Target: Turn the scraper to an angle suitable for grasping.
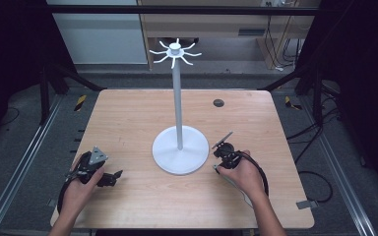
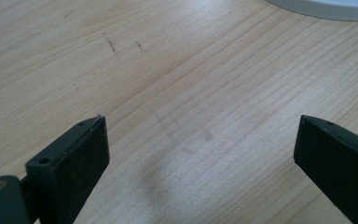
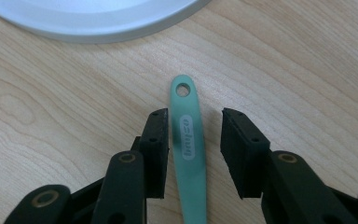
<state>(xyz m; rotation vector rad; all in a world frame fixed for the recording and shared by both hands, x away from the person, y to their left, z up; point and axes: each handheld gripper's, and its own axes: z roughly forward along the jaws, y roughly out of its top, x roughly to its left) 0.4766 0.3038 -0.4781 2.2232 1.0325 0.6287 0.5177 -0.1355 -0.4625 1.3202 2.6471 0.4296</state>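
Right claw (image 3: 195, 149): jaws partly spread, astride the green handle (image 3: 189, 140), left pad seemingly touching it, right pad apart
Green handle: flat on the counter (image 1: 128, 113), near its front-right edge, just beside the white stand base (image 1: 180, 150)
Left claw (image 2: 200, 154): spread wide over bare wood, front-left
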